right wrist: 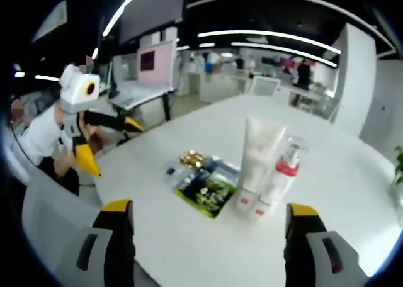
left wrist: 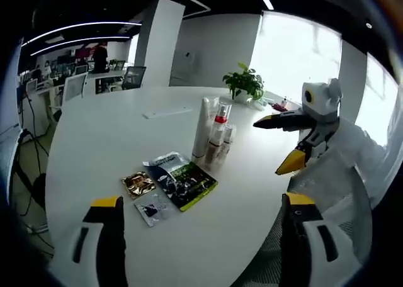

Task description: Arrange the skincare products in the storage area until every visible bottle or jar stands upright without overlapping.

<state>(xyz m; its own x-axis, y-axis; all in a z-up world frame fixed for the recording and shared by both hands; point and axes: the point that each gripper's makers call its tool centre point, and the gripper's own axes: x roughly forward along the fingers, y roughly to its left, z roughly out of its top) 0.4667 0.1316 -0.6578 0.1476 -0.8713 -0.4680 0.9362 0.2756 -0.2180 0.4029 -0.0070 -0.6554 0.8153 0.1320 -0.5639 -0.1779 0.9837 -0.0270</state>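
Both the left gripper [left wrist: 201,202] and the right gripper [right wrist: 204,208] are hovering with jaws apart over the table's [left wrist: 101,142] edge, facing upright bottles [right wrist: 267,167].

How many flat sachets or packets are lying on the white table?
3: a green-and-dark packet nearest the bottles, a gold sachet beside it, and a small pale sachet toward the left gripper. More could lie hidden underneath.
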